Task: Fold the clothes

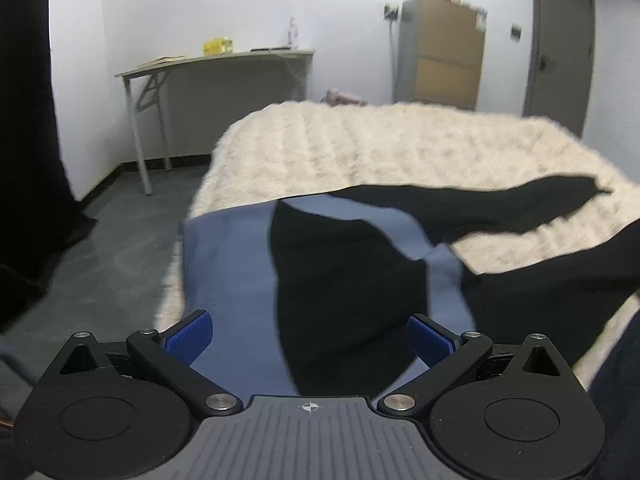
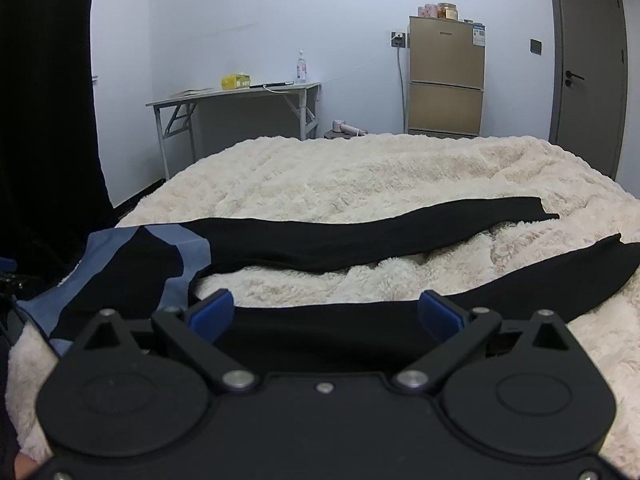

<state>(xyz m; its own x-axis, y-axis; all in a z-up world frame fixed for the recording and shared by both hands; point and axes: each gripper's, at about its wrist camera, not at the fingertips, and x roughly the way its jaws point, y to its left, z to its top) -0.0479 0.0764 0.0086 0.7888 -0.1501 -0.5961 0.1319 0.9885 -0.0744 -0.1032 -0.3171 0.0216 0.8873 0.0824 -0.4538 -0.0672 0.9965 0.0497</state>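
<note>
Garment (image 2: pixel 360 240) – black-and-blue, sleeves spread flat on fleece bed (image 2: pixel 360 172), ready for folding. Left claw (image 1: pixel 308 336), right claw (image 2: pixel 326 312) – both spread, empty, poised over near hem.

The cream blanket (image 2: pixel 360 172) on the bed is thick, fluffy plush with long pile. The black-and-blue garment (image 2: pixel 320 236) is smooth, matt cloth. The blue finger pads (image 1: pixel 188 338) look like ribbed rubber, on matt black plastic arms with shiny metal pins.
</note>
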